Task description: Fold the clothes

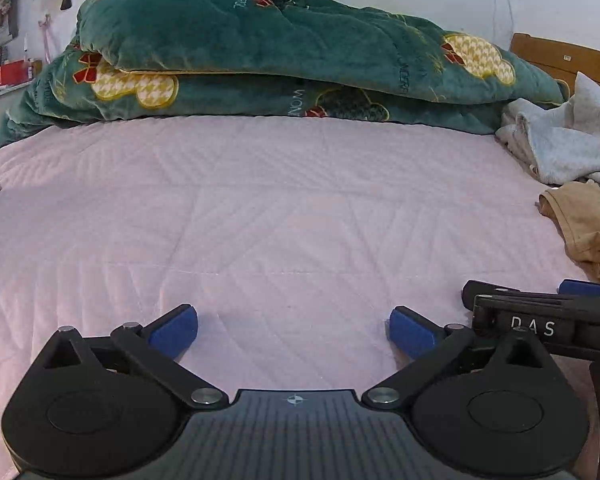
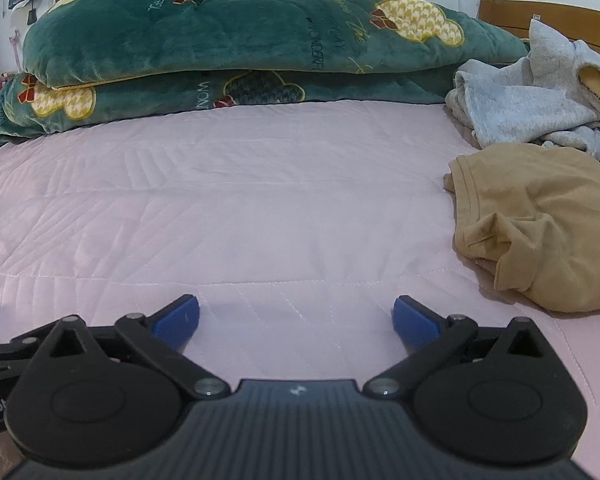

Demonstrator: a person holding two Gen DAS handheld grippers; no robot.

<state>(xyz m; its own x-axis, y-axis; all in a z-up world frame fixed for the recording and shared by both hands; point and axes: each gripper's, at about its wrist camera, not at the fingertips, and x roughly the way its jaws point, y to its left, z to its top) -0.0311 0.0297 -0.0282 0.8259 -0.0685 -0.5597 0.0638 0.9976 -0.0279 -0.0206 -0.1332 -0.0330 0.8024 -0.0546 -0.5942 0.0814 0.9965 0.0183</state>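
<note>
Across the upper frame a folded green quilt [image 2: 240,48] lay pushed back, leaving the pink bed [image 2: 240,208] bare as folding room, over which the left gripper [image 1: 293,330] and right gripper [image 2: 296,322] hovered released and empty, while the tan garment [image 2: 540,224] and grey clothes [image 2: 528,96] waited crumpled at right.

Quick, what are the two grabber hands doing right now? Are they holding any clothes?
Left gripper: open, holding nothing, over the pink bedspread.
Right gripper: open, holding nothing; the tan shirt lies apart from it.
</note>
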